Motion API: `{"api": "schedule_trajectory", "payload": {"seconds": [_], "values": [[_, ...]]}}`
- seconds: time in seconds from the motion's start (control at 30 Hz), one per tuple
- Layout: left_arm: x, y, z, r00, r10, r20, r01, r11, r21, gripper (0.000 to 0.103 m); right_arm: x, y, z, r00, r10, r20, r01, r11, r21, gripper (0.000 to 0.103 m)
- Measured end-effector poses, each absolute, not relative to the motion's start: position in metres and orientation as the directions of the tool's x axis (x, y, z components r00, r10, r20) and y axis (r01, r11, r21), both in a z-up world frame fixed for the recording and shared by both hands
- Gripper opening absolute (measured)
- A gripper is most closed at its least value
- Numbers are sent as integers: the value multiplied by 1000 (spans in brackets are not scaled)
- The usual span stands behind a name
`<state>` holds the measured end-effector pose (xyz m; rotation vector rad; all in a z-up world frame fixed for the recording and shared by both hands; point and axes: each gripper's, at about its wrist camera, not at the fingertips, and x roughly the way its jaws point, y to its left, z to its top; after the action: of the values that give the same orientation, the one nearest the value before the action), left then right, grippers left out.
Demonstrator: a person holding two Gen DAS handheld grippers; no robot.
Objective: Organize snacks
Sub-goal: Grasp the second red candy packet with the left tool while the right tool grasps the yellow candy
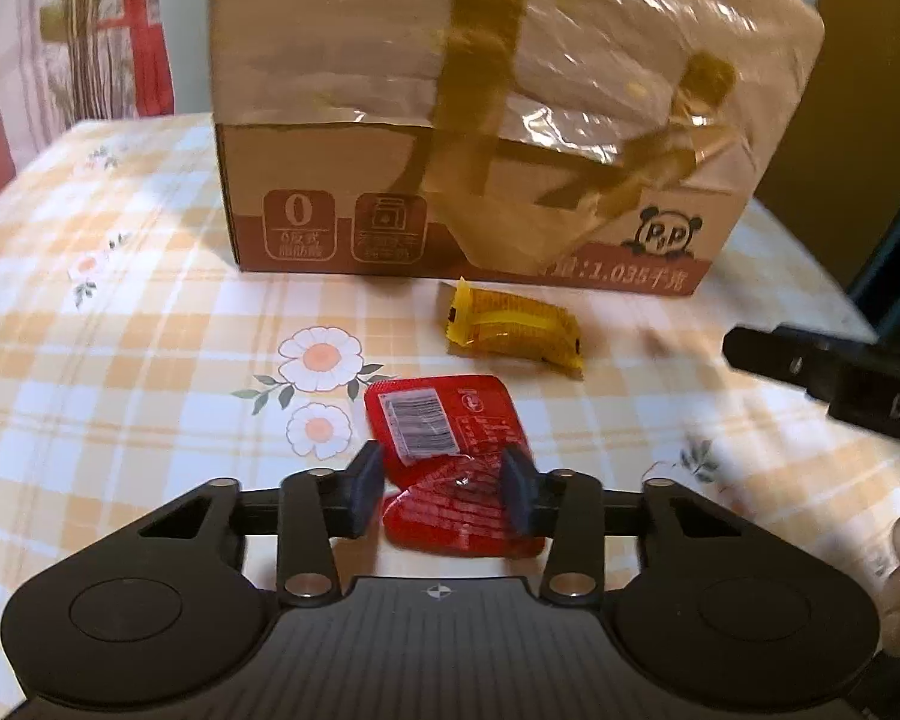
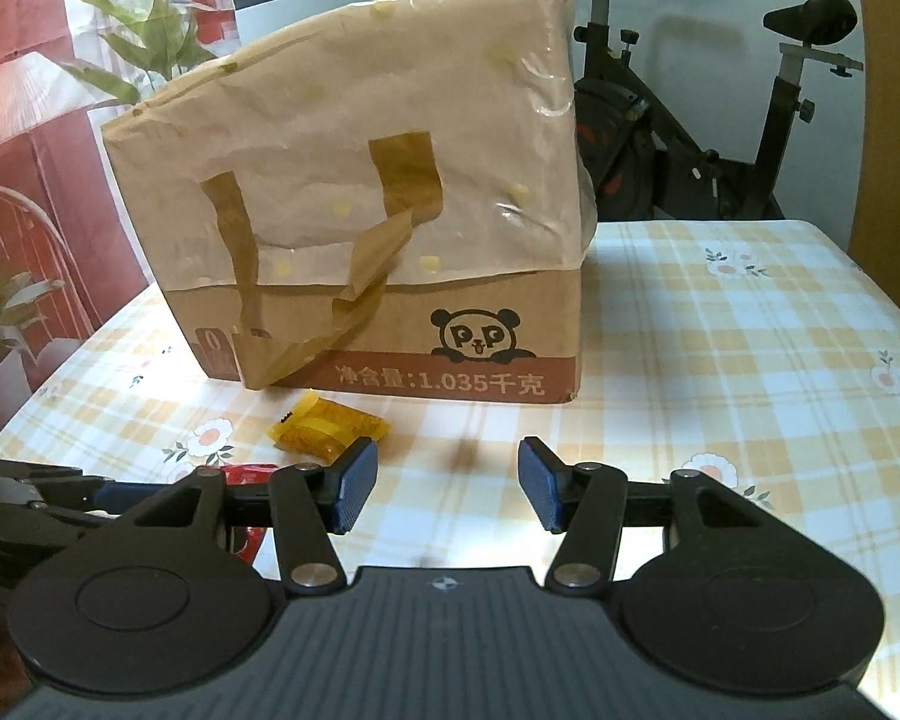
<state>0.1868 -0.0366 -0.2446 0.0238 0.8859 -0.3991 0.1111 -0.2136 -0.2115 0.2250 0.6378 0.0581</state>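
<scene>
Left gripper [image 1: 443, 489] pinching red snack packet [image 1: 450, 456] on checked tablecloth [image 1: 120, 360], pads touching both edges. Right gripper [image 2: 448, 483] hanging part-open, empty, near yellow candy [image 2: 327, 427]. Worrying: slippery foil probably buckling, squirting out of grip while lifting toward taped carton [image 1: 480, 120].

The bench [image 1: 120, 300] wears a cloth checked in pale orange, yellow and white, dotted with white flowers with peach centres and grey-green leaves. The far box [image 2: 390, 324] is tan cardboard with a reddish-brown band along its foot, pale lettering and a black-and-white panda mark, patched with darker brown tape. One snack [image 1: 513, 324] is translucent amber-yellow; the nearer snack [image 1: 450, 420] is bright red with a white barcode label. Each claw [image 2: 447, 483] is black with dark blue pads [image 2: 354, 486].
</scene>
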Motion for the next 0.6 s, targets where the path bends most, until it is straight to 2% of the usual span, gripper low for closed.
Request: {"api": "schedule_trajectory", "payload": {"seconds": [0.27, 0.4, 0.6], "values": [[180, -32, -232, 626, -336, -704, 339, 930, -142, 41, 112, -213, -213, 795, 122, -594, 17, 975, 222, 56], [178, -23, -222, 674, -297, -676, 290, 948, -128, 41, 114, -214, -215, 787, 125, -605, 11, 976, 215, 56], [179, -2, -214, 722, -238, -650, 203, 971, -130, 41, 140, -197, -224, 764, 152, -628, -121, 988, 92, 56]]}}
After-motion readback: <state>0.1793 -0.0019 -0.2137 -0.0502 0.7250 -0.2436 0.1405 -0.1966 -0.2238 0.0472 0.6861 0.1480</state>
